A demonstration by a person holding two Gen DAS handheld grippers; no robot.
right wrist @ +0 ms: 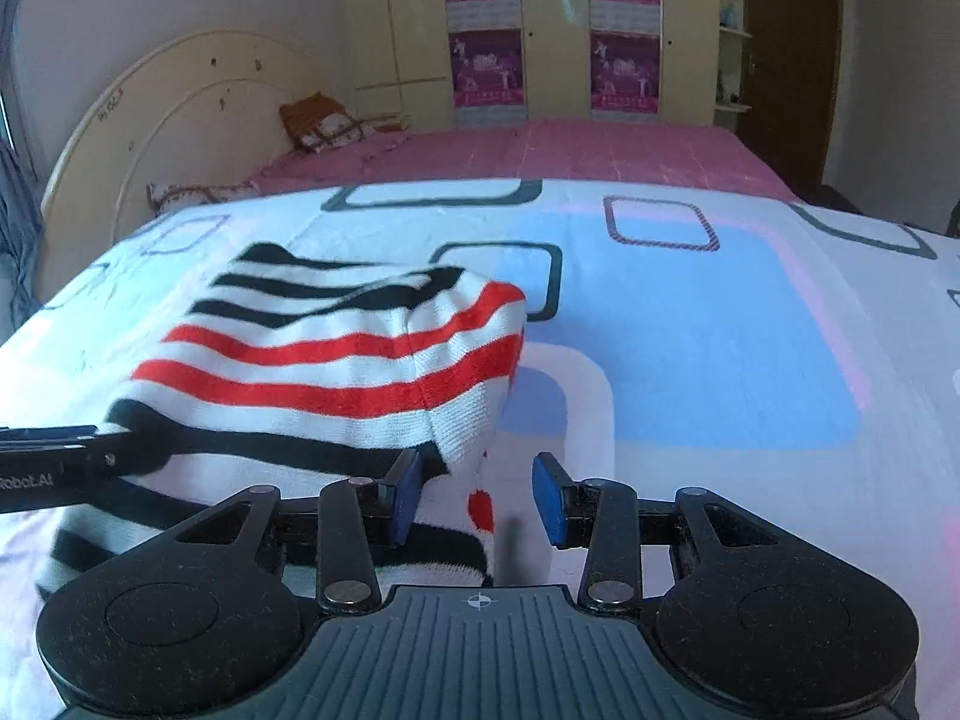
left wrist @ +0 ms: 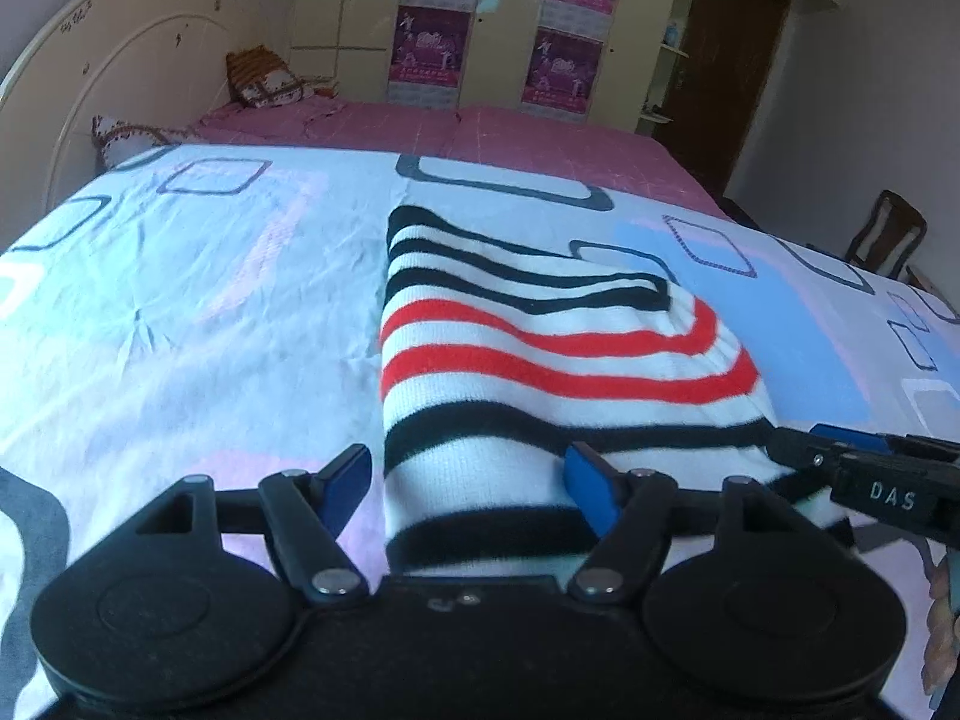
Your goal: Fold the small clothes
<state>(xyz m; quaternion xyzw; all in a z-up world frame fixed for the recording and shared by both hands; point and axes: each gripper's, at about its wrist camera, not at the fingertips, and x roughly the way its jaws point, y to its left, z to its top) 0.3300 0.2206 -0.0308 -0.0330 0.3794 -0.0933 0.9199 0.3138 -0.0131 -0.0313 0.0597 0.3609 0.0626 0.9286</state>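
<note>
A small knit garment (left wrist: 540,360) with white, black and red stripes lies folded over on the patterned bedsheet (left wrist: 180,300). My left gripper (left wrist: 468,480) straddles its near left corner. The right pad rests on the cloth, while the left pad stands just off the edge, so the jaws are open. In the right wrist view the same garment (right wrist: 336,354) bulges up at the left. My right gripper (right wrist: 477,498) is open around its near right edge, and only the left pad touches the knit. Each gripper also shows in the other's view, the right gripper (left wrist: 780,450) and the left gripper (right wrist: 129,444), both at the garment's near hem.
The sheet covers a wide bed with a pink cover (left wrist: 540,138) beyond it. Pillows (left wrist: 270,84) lie by the cream headboard (left wrist: 120,78). A wardrobe with posters (left wrist: 432,42) and a dark door (left wrist: 732,60) stand behind. A wooden chair (left wrist: 888,240) is at the right.
</note>
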